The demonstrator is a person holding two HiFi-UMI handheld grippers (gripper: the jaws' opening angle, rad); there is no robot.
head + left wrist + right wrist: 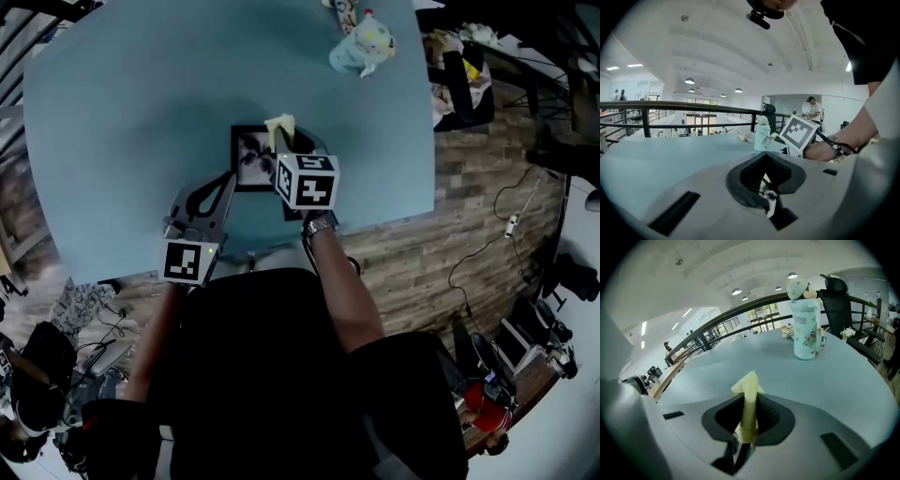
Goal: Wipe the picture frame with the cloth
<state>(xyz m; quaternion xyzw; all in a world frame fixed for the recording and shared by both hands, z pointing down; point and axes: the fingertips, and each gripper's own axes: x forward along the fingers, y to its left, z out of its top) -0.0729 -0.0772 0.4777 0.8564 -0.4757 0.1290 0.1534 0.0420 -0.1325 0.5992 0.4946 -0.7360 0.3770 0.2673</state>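
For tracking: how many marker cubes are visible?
2: one black-and-white marker cube on the left tongs, another on the right tongs, over the black picture frame.

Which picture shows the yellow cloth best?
The right gripper view. There the cloth stands big in the middle, pinched by the right gripper. The head view shows only its small tip poking out past that gripper. The left gripper view does not show it plainly.
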